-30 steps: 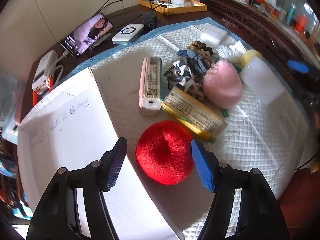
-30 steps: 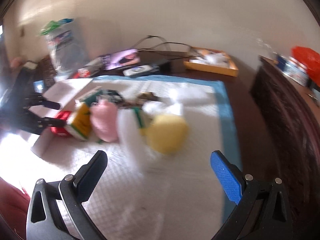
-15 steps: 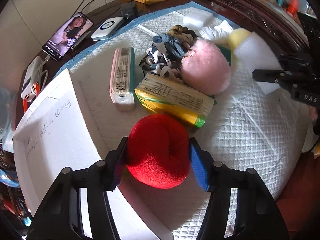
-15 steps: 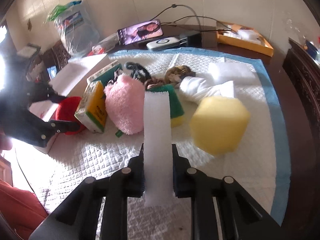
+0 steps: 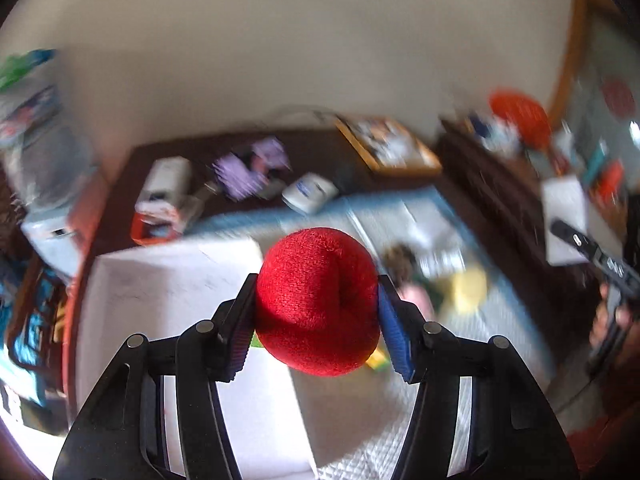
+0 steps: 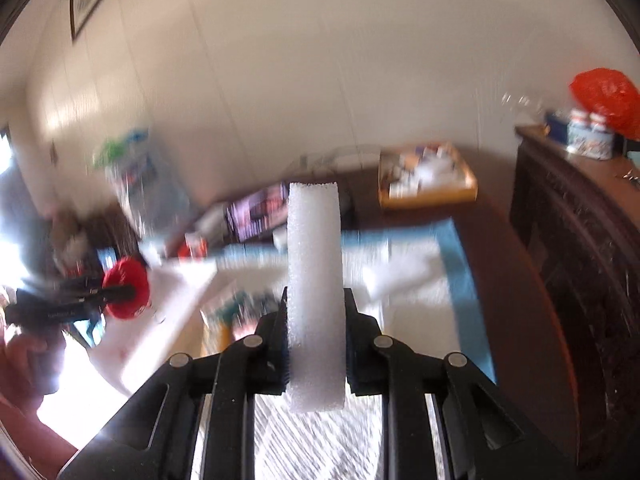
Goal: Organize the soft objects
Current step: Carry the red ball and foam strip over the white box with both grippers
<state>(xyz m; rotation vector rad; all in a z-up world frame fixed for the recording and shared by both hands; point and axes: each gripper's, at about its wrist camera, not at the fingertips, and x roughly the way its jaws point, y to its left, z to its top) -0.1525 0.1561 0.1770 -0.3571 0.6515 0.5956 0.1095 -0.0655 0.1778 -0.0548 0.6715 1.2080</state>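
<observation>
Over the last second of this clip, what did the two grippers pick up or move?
The left gripper closed on the round red plush cushion and lifted it off the white quilted pad. The right gripper clamped the white foam block and raised it too. The remaining soft items stayed on the pad.

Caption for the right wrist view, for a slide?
Right gripper clamps an upright white foam block above the blurred padded table.

A round red plush ball (image 5: 318,300), dimpled down its middle, is held up above the table at left. A white foam slab (image 6: 315,296) stands upright, edge-on, lifted at right.
</observation>
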